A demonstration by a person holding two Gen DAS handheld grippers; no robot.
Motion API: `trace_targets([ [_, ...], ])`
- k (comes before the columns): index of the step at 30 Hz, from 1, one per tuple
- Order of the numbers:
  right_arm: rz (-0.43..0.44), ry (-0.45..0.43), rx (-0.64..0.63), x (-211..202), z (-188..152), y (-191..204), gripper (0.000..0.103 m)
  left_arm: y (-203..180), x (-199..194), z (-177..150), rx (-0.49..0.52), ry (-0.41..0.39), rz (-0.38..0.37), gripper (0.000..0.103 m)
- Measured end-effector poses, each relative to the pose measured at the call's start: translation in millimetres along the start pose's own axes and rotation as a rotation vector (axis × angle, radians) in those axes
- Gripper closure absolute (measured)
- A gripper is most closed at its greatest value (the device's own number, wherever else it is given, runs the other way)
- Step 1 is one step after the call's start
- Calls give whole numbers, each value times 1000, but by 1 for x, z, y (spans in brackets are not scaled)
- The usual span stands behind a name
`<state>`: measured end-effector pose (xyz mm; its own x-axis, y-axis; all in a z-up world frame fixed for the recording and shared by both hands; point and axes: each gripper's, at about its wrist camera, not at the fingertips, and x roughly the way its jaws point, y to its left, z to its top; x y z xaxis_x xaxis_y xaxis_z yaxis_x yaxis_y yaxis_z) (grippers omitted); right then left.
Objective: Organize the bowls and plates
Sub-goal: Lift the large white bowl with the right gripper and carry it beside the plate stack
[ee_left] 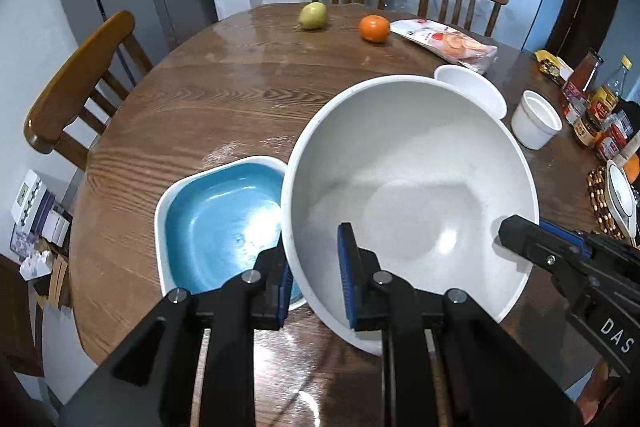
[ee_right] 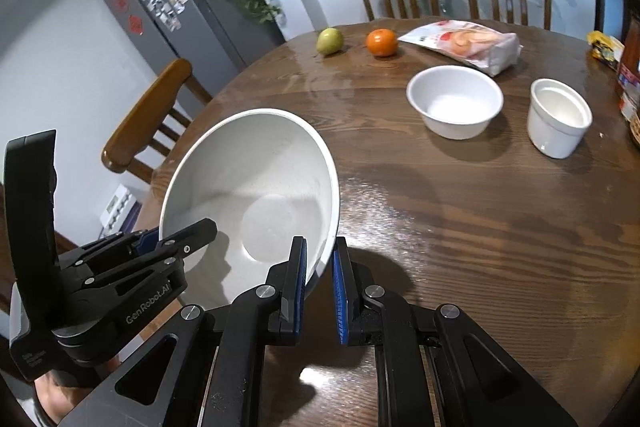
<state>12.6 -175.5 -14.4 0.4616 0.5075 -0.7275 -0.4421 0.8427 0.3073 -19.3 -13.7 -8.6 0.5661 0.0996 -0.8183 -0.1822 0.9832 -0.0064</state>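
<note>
Two-handed carry of the large white bowl, seen along each of my claws. My left gripper is clamped on the bowl's near-left rim, one blue pad outside the wall and one inside; my right gripper is clamped in the same manner on the near-right rim, and it also shows at the right edge of the left view, biting the rim from that side. The bowl hangs tilted between the two claws, mouth turned toward me and up, clear of the wooden table. The relation that governs the coming move: the blue square dish lies on the table just to the left of the held bowl and below it, directly ahead of my left claw's outer finger, so the left hand is the nearer one and would lead any lowering into it. The bowl's rim overlaps the dish's right edge in the left view; whether they touch there I cannot tell, since the rim hides that edge. The bowl looks wider than the dish's blue well, so I judge it would sit on the dish, not nest deep. The small white bowl and the white cup stand well apart on the far right, nearer my right hand
</note>
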Motion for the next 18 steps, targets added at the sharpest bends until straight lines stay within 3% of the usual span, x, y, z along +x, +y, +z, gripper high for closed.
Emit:
trace_targets([
  [18, 27, 43, -55, 30, 13, 39, 89, 45, 4, 4, -58, 17, 28, 85],
])
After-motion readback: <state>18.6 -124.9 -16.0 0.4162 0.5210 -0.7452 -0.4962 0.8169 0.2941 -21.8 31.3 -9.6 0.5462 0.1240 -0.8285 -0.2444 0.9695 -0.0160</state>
